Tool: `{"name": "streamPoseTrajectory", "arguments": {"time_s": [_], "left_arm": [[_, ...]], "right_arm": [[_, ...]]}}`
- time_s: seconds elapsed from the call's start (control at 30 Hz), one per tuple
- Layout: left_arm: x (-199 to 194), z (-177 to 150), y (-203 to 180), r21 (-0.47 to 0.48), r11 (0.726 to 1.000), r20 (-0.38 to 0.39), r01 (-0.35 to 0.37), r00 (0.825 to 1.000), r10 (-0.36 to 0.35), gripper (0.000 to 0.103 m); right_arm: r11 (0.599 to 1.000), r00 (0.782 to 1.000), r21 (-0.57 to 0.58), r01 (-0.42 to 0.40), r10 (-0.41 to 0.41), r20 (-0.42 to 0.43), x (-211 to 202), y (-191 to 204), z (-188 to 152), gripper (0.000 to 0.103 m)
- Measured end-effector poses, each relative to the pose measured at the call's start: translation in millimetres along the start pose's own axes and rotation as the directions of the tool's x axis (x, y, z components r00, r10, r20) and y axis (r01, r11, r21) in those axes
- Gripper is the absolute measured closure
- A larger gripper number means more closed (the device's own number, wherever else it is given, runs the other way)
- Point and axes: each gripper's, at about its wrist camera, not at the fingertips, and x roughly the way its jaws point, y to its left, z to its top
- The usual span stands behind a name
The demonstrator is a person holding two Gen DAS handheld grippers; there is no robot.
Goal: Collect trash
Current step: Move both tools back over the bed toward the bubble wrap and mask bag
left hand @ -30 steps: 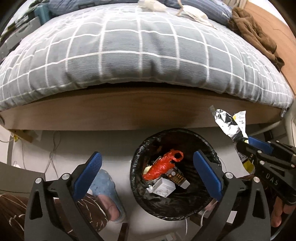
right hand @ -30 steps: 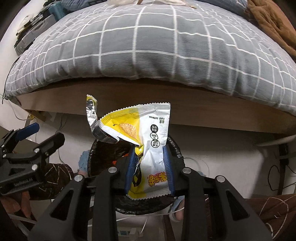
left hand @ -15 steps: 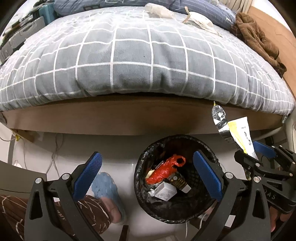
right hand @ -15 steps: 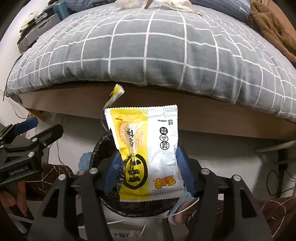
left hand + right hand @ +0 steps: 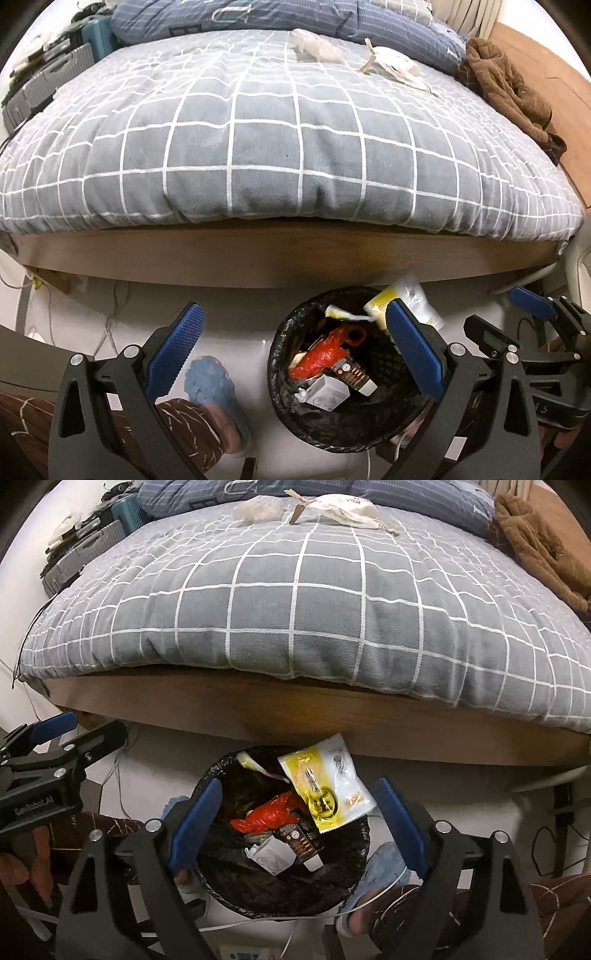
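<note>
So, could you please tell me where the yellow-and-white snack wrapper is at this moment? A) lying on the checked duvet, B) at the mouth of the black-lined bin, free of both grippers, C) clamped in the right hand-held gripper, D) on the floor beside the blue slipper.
B: the snack wrapper sits over the far rim of the bin, while the right hand-held gripper is opening with nothing pressed between its pads.

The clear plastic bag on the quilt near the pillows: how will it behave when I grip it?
The clear plastic bag looks crumpled and thin, so probably floppy and very light. It may slip between the pads unless pinched on a bunched fold. It lies on the soft quilt, so pressing down will likely sink rather than pin it.
</note>
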Motion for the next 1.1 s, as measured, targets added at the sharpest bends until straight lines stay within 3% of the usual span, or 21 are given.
{"name": "streamPoseTrajectory", "arguments": {"time_s": [0.3, 0.63, 1.1], "left_arm": [[-23.2, 18.2, -7.6, 0.017, 1.0, 0.072, 0.003, 0.997, -0.004, 0.006], [-45.0, 58.8, -15.3, 0.027, 1.0, 0.162, 0.009, 0.987, -0.013, 0.006], [-44.3, 128.6, -19.1, 0.042, 0.999, 0.238, 0.005, 0.971, -0.015, 0.006]], "right_arm": [[0.999, 0.992, 0.016, 0.043, -0.045, 0.121, -27.6, -3.4, 16.1, 0.011], [0.993, 0.949, 0.041, 0.115, -0.122, 0.291, -68.3, -18.3, 59.1, 0.008], [0.992, 0.93, 0.049, 0.117, -0.127, 0.344, -62.8, -31.9, 120.1, 0.008]]}}
